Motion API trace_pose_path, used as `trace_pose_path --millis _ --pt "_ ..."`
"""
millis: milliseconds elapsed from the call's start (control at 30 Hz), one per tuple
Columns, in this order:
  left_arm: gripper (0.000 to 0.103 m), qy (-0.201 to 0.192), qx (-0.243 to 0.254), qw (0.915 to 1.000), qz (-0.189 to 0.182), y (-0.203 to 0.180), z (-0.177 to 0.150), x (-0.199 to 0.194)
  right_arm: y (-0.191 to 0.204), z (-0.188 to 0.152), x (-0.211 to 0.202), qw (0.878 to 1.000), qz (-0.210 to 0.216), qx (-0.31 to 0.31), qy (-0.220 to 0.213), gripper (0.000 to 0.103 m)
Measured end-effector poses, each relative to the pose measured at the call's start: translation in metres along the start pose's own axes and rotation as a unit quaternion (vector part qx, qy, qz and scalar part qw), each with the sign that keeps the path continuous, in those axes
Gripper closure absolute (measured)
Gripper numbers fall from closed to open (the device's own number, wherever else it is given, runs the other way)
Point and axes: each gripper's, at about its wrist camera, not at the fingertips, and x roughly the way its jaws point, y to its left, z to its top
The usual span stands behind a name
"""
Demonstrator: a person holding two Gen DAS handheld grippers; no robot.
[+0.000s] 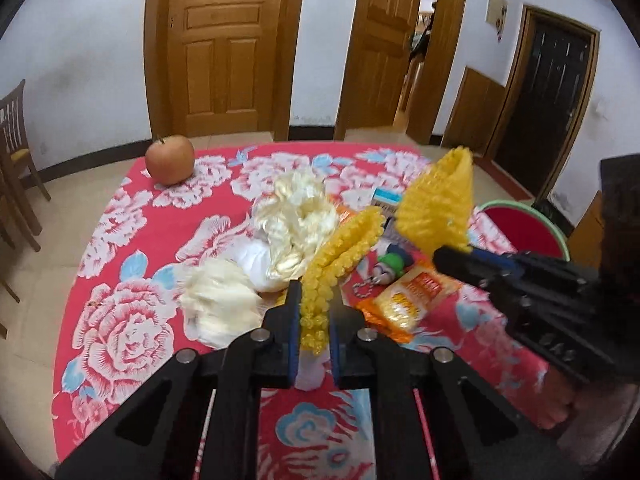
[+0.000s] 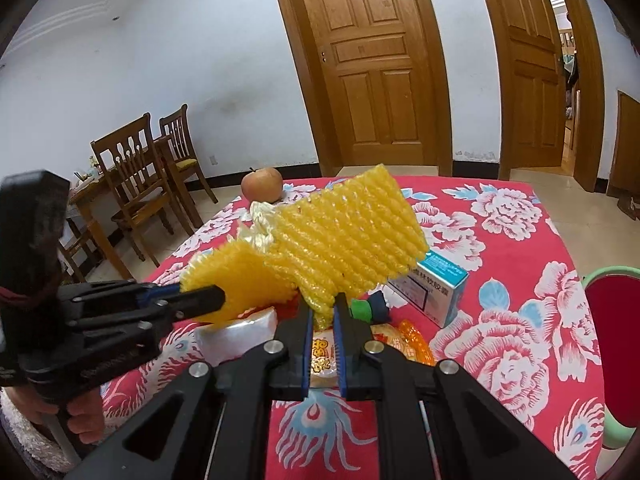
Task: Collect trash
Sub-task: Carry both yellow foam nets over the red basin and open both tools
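Observation:
Each gripper holds a yellow foam fruit net above the table. My left gripper [image 1: 315,304] is shut on one yellow foam net [image 1: 340,252]; the same net shows in the right wrist view [image 2: 236,276], with the left gripper [image 2: 216,298] there too. My right gripper [image 2: 323,306] is shut on a second yellow foam net [image 2: 352,236], which shows in the left wrist view [image 1: 438,204] with the right gripper [image 1: 444,258]. Crumpled white tissues and cream wrappers [image 1: 296,224] lie on the table below.
The table has a red flowered cloth [image 1: 132,320]. On it lie an apple [image 1: 170,159], an orange snack packet [image 1: 408,300], a small blue-white medicine box [image 2: 436,286] and a green-blue keychain toy [image 1: 390,266]. A red stool with a green rim [image 1: 528,226] stands at right. Wooden chairs [image 2: 132,184] stand at left.

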Motion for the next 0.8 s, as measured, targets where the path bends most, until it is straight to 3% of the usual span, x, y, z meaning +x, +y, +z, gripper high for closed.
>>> trace_pose_path --millis 233,500,800 --pt "0.093 -0.030 0.000 0.9995 -0.012 -0.013 0.004 -0.029 0.001 -0.002 -0.014 1.000 0.001 -0.004 -0.011 0.092" --pt "0.093 -0.042 0.005 0.9986 -0.033 -0.037 0.002 -0.033 -0.010 -0.011 -0.036 1.000 -0.015 0.006 -0.024 0.092" --pt "0.093 -0.025 0.036 0.9937 -0.103 -0.086 -0.002 -0.010 -0.052 -0.030 -0.075 0.995 -0.074 0.044 -0.041 0.092"
